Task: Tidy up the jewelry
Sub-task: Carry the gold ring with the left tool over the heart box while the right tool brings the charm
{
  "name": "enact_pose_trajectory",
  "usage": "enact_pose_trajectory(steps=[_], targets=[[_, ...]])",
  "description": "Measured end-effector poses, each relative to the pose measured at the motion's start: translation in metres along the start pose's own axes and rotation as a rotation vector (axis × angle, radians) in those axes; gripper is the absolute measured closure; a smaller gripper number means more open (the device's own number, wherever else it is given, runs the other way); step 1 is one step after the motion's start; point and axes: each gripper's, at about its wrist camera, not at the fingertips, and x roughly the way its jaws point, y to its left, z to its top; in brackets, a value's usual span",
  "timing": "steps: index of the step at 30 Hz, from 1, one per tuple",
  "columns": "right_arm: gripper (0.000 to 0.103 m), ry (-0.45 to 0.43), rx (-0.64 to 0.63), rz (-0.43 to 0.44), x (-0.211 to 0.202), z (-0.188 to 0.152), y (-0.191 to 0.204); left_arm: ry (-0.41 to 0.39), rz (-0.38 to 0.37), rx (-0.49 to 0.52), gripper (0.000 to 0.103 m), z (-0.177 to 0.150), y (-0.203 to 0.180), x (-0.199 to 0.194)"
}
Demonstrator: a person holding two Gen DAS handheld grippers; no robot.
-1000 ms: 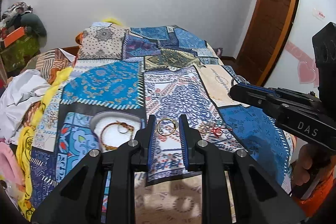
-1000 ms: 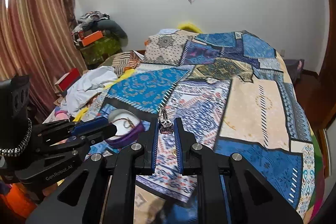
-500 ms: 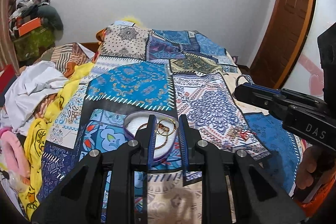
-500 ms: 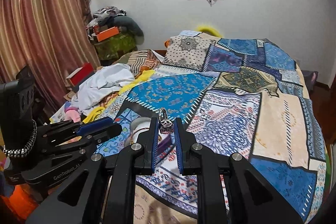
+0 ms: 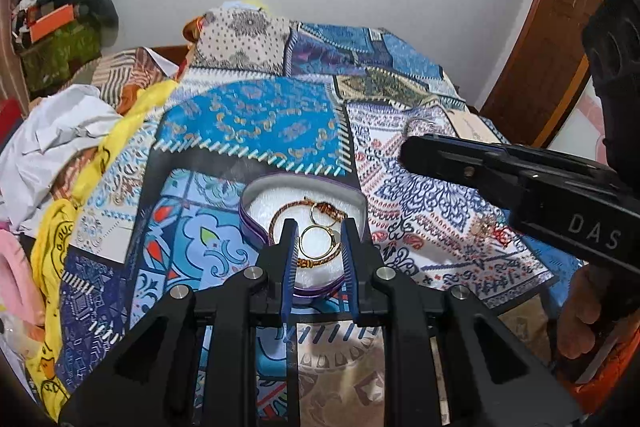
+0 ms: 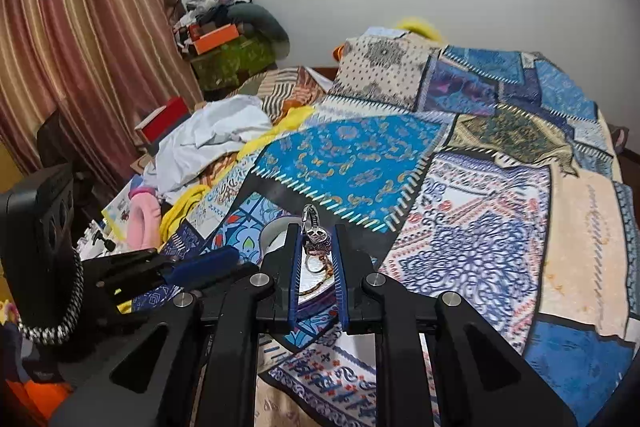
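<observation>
A round purple box (image 5: 256,229) with a white lining lies on the patterned bedspread. It holds an orange beaded bracelet (image 5: 282,217). My left gripper (image 5: 319,241) is shut on a gold ring (image 5: 318,241) and holds it just over the box. My right gripper (image 6: 316,241) is shut on a silver and purple bracelet (image 6: 316,241), above the box's right side (image 6: 276,233). The right gripper also shows in the left wrist view (image 5: 420,153). More small jewelry (image 5: 486,225) lies on the bedspread to the right.
The patchwork bedspread (image 6: 480,187) covers the bed. White and yellow clothes (image 5: 60,147) are piled on the left side. A curtain (image 6: 80,27) hangs at the far left. A wooden door (image 5: 560,27) stands at the right.
Both grippers moved left and forward. The left one, with the gold ring, now hangs over the purple box. The right one came close over the box with its bracelet.
</observation>
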Motion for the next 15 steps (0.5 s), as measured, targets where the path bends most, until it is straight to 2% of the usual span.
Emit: enact_pose_trajectory(steps=[5, 15], targets=[[0.090, 0.066, 0.001, 0.029, 0.019, -0.004, 0.001, 0.018, -0.007, 0.009, 0.083, -0.004, 0.001, 0.009], [0.090, 0.143, 0.032, 0.062, 0.037, -0.011, -0.004, 0.039, -0.011, -0.004, 0.083, -0.009, 0.006, 0.018]])
